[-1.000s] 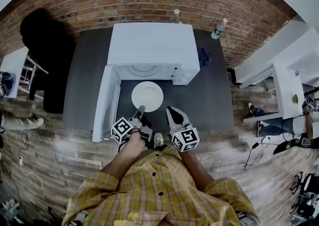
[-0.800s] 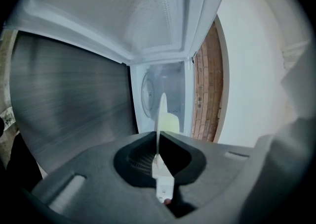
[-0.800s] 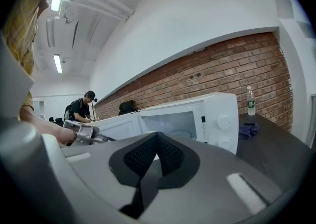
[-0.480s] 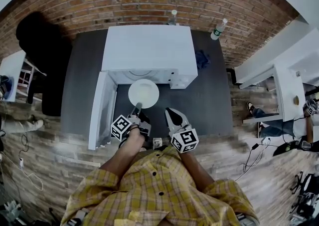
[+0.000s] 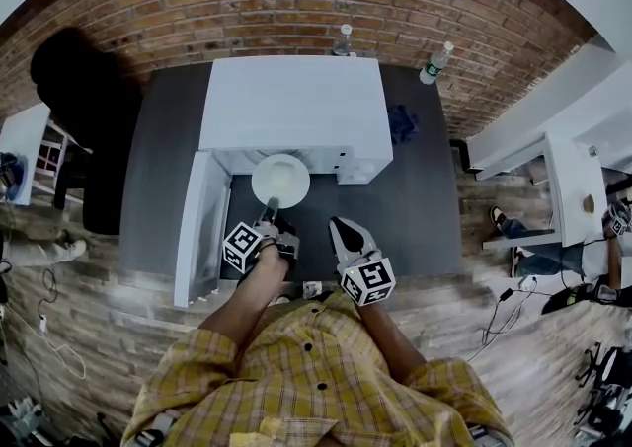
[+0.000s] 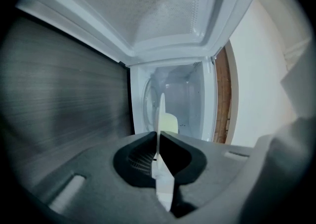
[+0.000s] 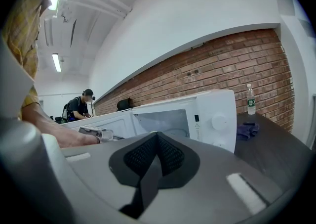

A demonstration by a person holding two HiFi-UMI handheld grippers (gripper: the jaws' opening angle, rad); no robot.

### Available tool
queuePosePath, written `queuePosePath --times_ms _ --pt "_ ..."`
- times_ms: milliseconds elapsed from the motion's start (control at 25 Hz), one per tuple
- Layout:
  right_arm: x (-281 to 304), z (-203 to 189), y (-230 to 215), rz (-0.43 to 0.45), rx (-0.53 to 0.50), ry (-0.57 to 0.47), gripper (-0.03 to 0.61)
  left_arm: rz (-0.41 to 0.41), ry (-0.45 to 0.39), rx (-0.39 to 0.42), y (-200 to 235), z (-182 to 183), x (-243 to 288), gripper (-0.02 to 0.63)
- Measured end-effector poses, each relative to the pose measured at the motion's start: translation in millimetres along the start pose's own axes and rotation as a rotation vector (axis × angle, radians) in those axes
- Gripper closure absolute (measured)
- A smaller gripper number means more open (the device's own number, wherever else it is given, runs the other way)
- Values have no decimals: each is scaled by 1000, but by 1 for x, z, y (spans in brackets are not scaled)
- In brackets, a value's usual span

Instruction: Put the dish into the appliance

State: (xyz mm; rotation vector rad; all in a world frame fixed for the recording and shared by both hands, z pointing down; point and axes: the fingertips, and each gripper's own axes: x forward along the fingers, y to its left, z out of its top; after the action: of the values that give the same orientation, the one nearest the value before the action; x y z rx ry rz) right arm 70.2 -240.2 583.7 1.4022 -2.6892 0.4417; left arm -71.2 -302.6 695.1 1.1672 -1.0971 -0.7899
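A round white dish [image 5: 280,182] hangs at the mouth of the white microwave [image 5: 296,105], its far rim just under the appliance's front edge. My left gripper [image 5: 271,204] is shut on the dish's near rim. In the left gripper view the dish [image 6: 161,114] stands edge-on between the pads, with the lit cavity [image 6: 177,102] and its glass turntable straight ahead. The microwave door [image 5: 202,228] is swung open on the left. My right gripper [image 5: 344,230] hovers to the right of the left one, shut with nothing in it; its view faces the microwave [image 7: 202,114] from the right.
The microwave stands on a dark grey table [image 5: 420,198] against a brick wall. Two water bottles [image 5: 343,37] [image 5: 435,58] stand behind the microwave and a blue cloth [image 5: 401,117] lies to its right. A person works at a far bench [image 7: 79,107].
My left gripper has carried the dish forward from in front of the microwave to its opening. The right gripper has stayed almost where it was.
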Motion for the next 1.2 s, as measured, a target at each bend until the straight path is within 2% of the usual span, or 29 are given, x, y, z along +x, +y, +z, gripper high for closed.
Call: queuePosePath --times_ms 400,840,1200 --pt "5 -2 -6 -6 -5 11 581 5 -37 -46 16 14 33 594" --pt "2 -5 -15 -28 -10 19 581 34 -55 3 26 23 57 592" --pt "-1 -4 -25 -53 -7 19 581 59 -76 -17 35 30 70 603"
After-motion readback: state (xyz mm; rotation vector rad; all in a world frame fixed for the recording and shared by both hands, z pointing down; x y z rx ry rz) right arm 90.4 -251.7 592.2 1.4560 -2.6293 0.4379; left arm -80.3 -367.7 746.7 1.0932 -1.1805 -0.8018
